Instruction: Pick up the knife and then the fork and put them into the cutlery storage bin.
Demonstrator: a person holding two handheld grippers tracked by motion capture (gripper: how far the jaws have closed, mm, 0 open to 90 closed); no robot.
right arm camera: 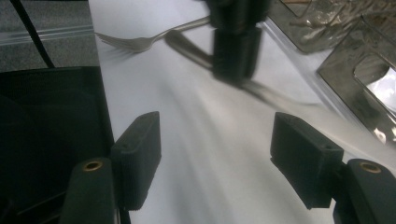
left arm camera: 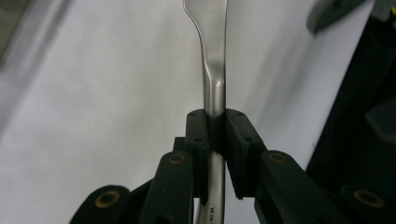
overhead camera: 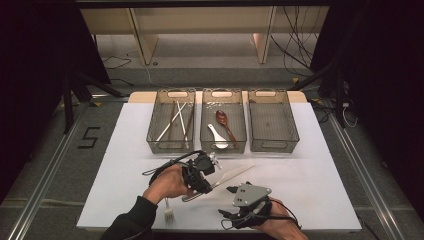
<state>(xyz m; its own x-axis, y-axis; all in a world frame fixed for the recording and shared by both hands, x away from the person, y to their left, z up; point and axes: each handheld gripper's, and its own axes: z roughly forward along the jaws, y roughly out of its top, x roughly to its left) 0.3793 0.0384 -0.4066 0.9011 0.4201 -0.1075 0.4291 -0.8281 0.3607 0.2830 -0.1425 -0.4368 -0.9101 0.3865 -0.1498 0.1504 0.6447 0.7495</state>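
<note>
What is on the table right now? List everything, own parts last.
bins: three, clear grey, in a row at the table's far side
chopsticks: several, light and dark, in the left bin
spoons: two, one white, one reddish brown, in the middle bin
butter knife: one, silver, clamped in the left tongs
pale utensil: one, cream, flat on the table ahead of the left tongs
fork: one, silver, near the table's front edge
table: one, white
left tongs: black, shut on the butter knife
right tongs: black, open, nothing between them
</note>
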